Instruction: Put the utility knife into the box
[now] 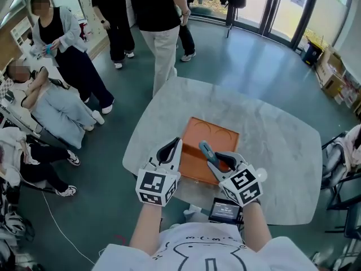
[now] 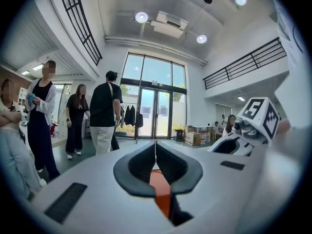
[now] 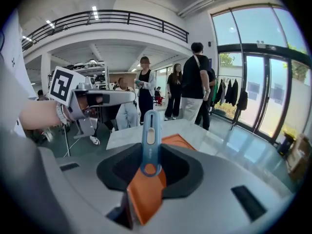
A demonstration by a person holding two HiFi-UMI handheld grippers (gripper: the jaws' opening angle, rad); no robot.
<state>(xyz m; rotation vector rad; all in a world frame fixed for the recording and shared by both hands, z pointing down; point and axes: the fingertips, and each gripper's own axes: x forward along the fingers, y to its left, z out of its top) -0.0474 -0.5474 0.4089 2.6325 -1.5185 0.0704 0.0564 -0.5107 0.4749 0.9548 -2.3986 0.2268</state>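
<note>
The right gripper (image 1: 216, 161) squeezes the blue utility knife (image 1: 204, 149) in its jaws, just above the orange box (image 1: 211, 133) on the tabletop (image 1: 276, 151); the left gripper (image 1: 171, 149) has its jaws closed on nothing; the knife is not inside yet.

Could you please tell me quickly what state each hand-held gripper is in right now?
Left hand-held gripper: shut, nothing between its jaws.
Right hand-held gripper: shut on the knife.
</note>
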